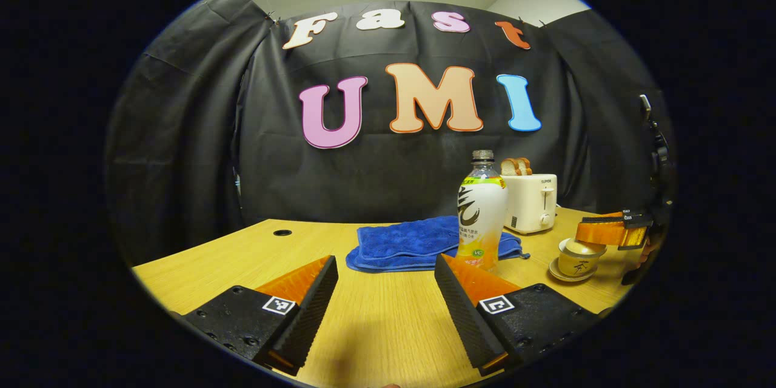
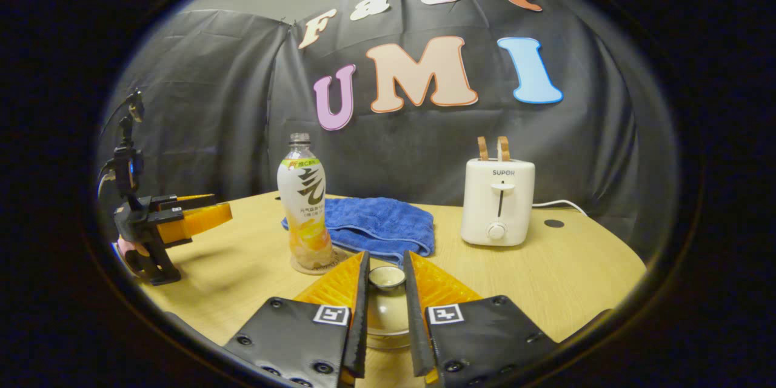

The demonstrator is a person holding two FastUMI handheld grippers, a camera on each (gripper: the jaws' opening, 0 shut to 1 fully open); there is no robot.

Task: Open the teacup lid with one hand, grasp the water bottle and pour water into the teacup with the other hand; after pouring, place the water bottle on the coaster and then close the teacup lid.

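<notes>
The teacup (image 2: 382, 315) stands on its saucer right in front of me, lid on. My right gripper (image 2: 386, 264) is shut on the lid's small knob (image 2: 387, 277), one finger on each side. In the left gripper view the same cup (image 1: 575, 260) sits at the far right with the right gripper (image 1: 612, 231) over it. The water bottle (image 2: 305, 206) stands upright without a cap on a round coaster (image 2: 297, 268), left of the cup. My left gripper (image 1: 385, 260) is open above the table, with the bottle (image 1: 482, 212) just beyond its right finger.
A blue towel (image 2: 379, 221) lies folded behind the bottle and cup. A white toaster (image 2: 498, 200) with bread slices stands at the back right, its cord trailing right. The left gripper (image 2: 194, 215) and the hand holding it hover at the table's left side.
</notes>
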